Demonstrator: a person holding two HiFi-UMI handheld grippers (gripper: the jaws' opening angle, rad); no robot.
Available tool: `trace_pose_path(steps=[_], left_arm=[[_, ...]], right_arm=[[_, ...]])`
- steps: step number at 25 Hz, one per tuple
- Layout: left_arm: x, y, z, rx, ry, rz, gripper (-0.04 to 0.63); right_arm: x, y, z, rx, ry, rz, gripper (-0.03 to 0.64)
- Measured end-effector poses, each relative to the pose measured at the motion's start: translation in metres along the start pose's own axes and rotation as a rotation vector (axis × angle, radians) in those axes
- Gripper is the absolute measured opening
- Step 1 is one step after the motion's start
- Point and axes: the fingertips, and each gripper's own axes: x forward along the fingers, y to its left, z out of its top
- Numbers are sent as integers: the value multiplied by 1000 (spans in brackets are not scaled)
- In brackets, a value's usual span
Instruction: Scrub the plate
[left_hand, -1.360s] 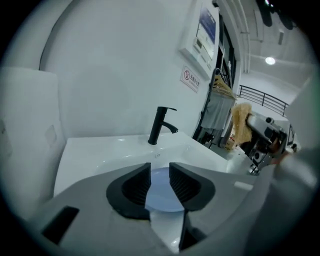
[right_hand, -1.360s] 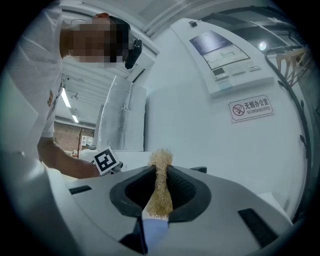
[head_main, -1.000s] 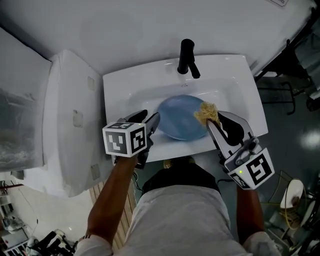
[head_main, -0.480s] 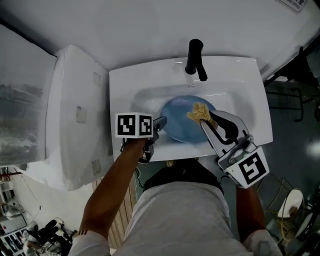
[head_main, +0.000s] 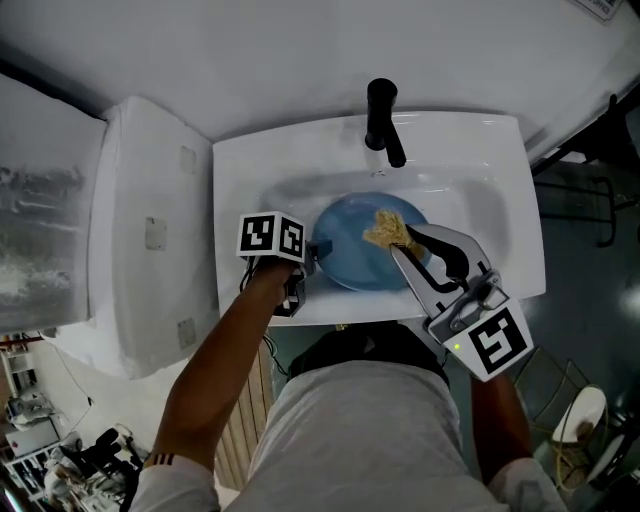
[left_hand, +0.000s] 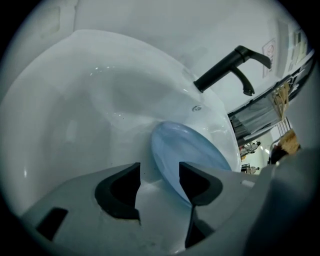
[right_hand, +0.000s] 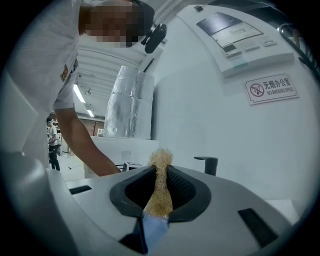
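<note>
A light blue plate (head_main: 345, 255) lies tilted in the white sink (head_main: 470, 170). My left gripper (head_main: 312, 256) reaches down at the plate's left rim. In the left gripper view its jaws (left_hand: 159, 172) stand open, having just been opening. The plate (left_hand: 192, 150) has its rim in the gap beside the right jaw, unpressed. My right gripper (head_main: 402, 242) is shut on a tan fibrous scourer (head_main: 385, 228) over the plate's right part. In the right gripper view the scourer (right_hand: 160, 197) sticks up between the closed pads (right_hand: 182, 187), with a blue piece under it.
A black faucet (head_main: 380, 120) stands at the sink's back edge, its spout (left_hand: 230, 67) above the plate. A white box-like unit (head_main: 140, 230) adjoins the sink's left side. A wall with a no-smoking sign (right_hand: 272, 89) rises behind. A dark frame (head_main: 590, 150) stands to the right.
My left gripper has sunk toward the plate's left rim and rolled, its marker cube now turned differently. The right gripper has carried the scourer slightly inward over the plate.
</note>
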Motion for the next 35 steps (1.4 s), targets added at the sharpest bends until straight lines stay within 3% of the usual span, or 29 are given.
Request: trace_pose_path(steps=[7, 12, 14, 26, 35], left_arm=[[12, 4, -9, -9, 77, -1, 238], [15, 9, -10, 28, 94, 54, 106], [15, 10, -8, 42, 88, 69, 101], [-2, 5, 4, 108, -8, 91, 88], [-28, -5, 20, 140, -144, 84, 57]], right_arm=[[-4, -8, -6, 10, 9, 2, 61], [-2, -13, -7, 9, 10, 5, 62], [-2, -14, -8, 11, 13, 7, 63], [14, -13, -26, 11, 76, 32, 62], [30, -9, -41, -16, 155, 15, 63]])
